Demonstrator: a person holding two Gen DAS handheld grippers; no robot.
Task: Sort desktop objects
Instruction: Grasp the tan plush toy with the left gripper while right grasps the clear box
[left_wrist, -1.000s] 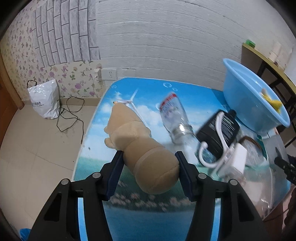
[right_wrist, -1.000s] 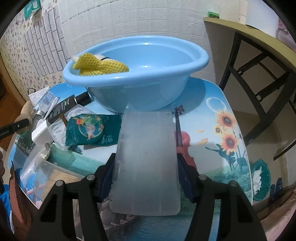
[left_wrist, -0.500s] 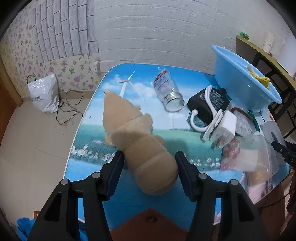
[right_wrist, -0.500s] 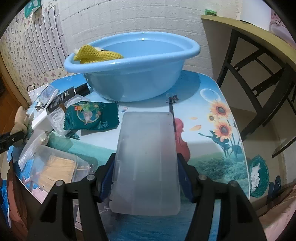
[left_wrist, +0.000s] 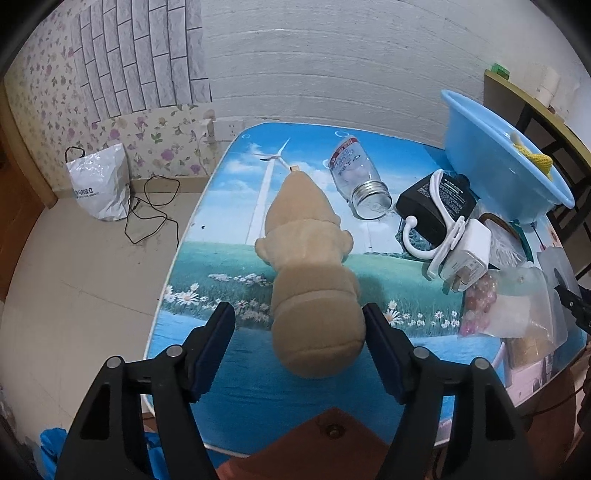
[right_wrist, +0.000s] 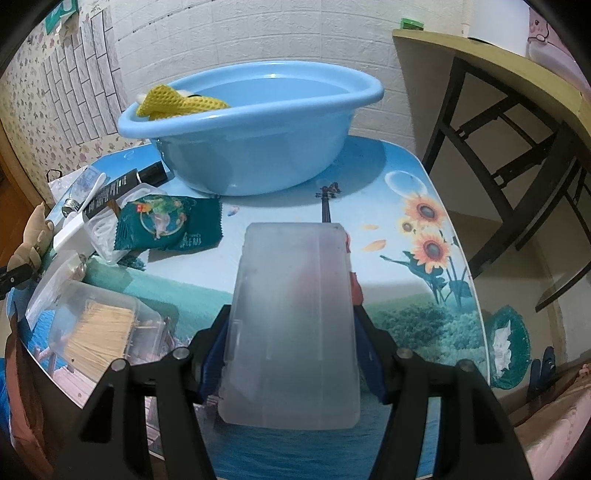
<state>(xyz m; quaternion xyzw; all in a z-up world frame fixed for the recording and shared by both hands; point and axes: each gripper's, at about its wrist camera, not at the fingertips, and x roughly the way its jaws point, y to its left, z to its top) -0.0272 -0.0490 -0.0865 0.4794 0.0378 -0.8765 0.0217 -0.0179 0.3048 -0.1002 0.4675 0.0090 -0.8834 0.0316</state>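
Note:
A tan plush toy (left_wrist: 306, 236) lies on the picture-printed table (left_wrist: 229, 177), its round end between the jaws of my left gripper (left_wrist: 297, 314). Those jaws are opening: a gap shows at the left pad, and the right pad stands close beside the toy. My right gripper (right_wrist: 291, 317) is shut on a translucent plastic box (right_wrist: 291, 306), held over the table in front of the blue basin (right_wrist: 258, 155). A yellow mesh cloth (right_wrist: 173, 101) rests in the basin. The plush toy (right_wrist: 33, 236) also shows at the far left of the right wrist view.
A glass jar (left_wrist: 354, 173) lies on its side beside a black box (left_wrist: 439, 199), a white adapter (left_wrist: 469, 254) and small bags. A green packet (right_wrist: 166, 221) and a clear box of toothpicks (right_wrist: 99, 328) sit left of the held box. A wooden desk (right_wrist: 480, 55) stands behind on the right.
The left jaws have spread away from the plush toy, which now lies free on the table, and the left view has pulled back. The right gripper keeps its hold on the box.

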